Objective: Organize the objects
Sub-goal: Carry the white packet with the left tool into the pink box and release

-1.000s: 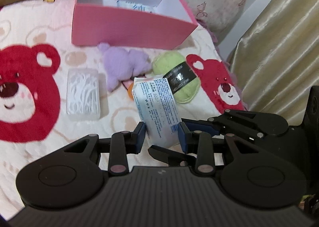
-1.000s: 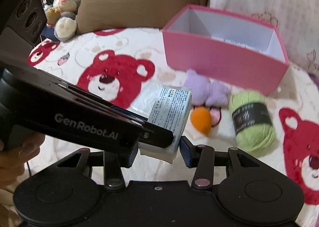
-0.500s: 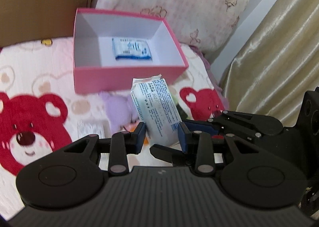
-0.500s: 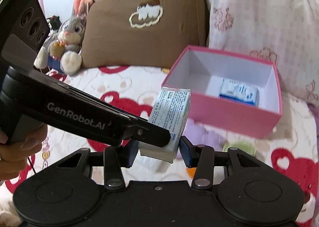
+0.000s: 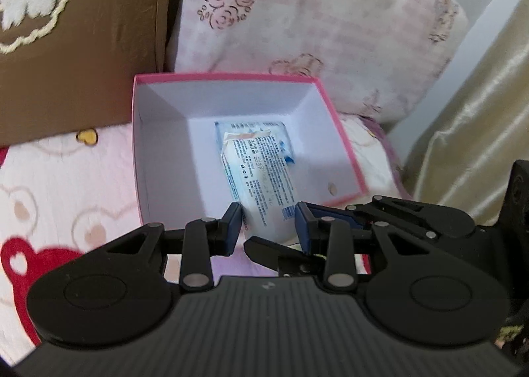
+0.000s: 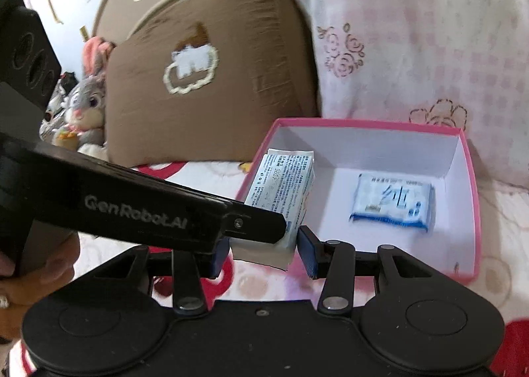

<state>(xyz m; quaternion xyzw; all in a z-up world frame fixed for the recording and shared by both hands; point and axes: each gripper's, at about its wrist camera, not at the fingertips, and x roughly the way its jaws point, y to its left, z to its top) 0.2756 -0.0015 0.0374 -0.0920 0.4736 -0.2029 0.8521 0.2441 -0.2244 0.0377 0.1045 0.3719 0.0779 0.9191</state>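
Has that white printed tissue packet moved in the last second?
Yes. The white printed tissue packet, held by both grippers, has travelled from in front of the pink box to above its opening.

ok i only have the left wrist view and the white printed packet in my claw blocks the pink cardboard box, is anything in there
Observer: Yes, one blue and white plastic packet lies flat on the floor of the pink cardboard box.
Operator: is the right claw on my packet too
Observer: Yes, it is shut on the lower end of the white printed packet, next to the left claw.
Operator: anything else up by the brown cushion
Observer: A grey plush rabbit sits at its left side.
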